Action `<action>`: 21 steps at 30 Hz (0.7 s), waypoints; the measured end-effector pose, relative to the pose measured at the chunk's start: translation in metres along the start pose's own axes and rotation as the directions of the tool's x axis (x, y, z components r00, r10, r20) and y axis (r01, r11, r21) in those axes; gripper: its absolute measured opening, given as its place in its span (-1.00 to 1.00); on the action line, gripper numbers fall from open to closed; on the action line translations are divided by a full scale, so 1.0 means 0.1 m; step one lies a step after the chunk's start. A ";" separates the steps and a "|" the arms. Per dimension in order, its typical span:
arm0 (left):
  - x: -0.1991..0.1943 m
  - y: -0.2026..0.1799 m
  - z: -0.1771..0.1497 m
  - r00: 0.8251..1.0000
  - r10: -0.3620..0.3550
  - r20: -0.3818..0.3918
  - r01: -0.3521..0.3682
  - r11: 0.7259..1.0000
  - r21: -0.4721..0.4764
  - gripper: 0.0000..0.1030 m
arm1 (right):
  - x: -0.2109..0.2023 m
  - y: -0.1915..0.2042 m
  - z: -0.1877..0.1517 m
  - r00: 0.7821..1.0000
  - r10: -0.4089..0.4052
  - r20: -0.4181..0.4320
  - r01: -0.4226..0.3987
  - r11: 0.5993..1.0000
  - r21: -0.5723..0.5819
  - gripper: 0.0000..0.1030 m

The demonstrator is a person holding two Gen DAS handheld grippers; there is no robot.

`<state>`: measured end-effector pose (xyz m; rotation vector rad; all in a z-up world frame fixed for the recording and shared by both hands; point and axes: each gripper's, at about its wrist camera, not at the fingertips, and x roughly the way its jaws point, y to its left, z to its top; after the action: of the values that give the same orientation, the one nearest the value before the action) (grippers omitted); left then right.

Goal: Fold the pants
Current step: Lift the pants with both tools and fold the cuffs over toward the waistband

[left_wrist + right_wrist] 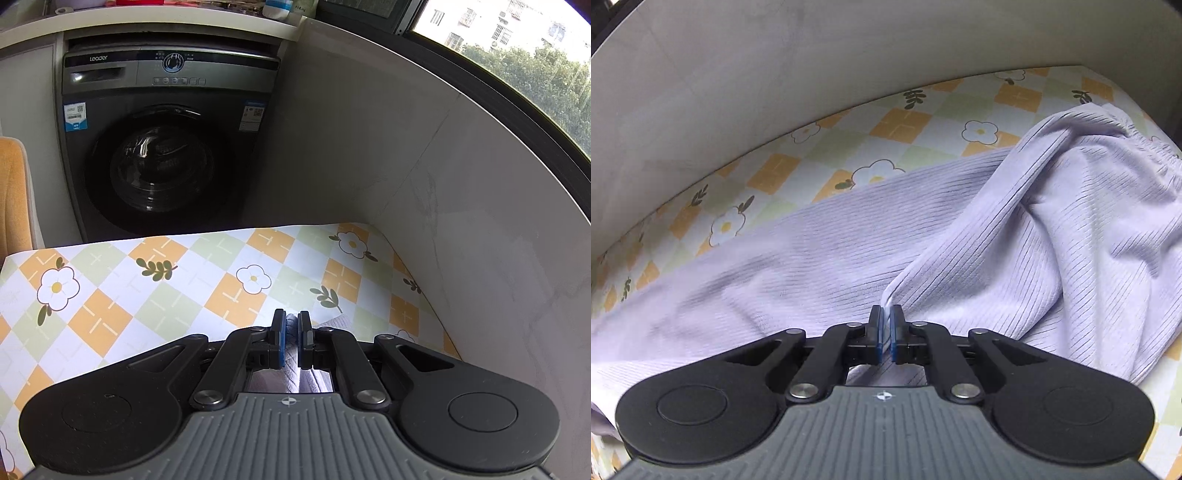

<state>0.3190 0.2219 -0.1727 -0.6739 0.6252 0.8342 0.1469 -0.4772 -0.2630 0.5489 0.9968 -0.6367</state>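
Pale lilac ribbed pants (820, 251) lie spread on the flower-patterned tablecloth (905, 122). One leg stretches to the left. The bunched waistband (1137, 147) is at the upper right. My right gripper (885, 314) is shut on a raised fold of the pants and lifts it off the cloth. My left gripper (291, 321) is shut on a bit of the same lilac fabric (334, 323), which shows only between and under the fingers, low over the tablecloth (147, 295).
A pale wall (461, 192) runs along the table's right side in the left wrist view and behind the table (738, 85) in the right wrist view. A dark washing machine (166, 140) stands beyond the table's far edge. A window (535, 74) is above the wall.
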 end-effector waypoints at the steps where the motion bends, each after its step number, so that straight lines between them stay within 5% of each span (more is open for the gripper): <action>1: -0.03 0.05 0.00 1.000 -0.002 -0.003 0.002 1.000 -0.010 -0.88 | -0.09 -0.07 0.03 0.999 0.026 0.035 -0.028 0.999 0.043 -0.94; 5: -0.05 0.16 0.02 1.000 0.001 -0.012 -0.002 0.999 -0.035 -0.88 | -0.45 -0.17 0.23 0.962 0.082 0.261 -0.108 0.990 0.087 -0.94; 12: 0.07 0.02 0.04 1.000 0.004 0.010 -0.004 1.000 0.005 -0.88 | -0.19 0.05 0.66 0.940 0.099 0.325 -0.108 0.994 0.009 -0.95; 21: 0.21 -0.20 0.09 0.999 -0.026 0.024 0.025 0.999 0.043 -0.88 | 0.07 0.12 0.74 0.946 0.060 0.320 -0.082 0.995 0.056 -0.95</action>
<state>0.3483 0.2285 -0.1763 -0.6305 0.6096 0.8020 0.2009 -0.5207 -0.2351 0.5206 0.6502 -0.6723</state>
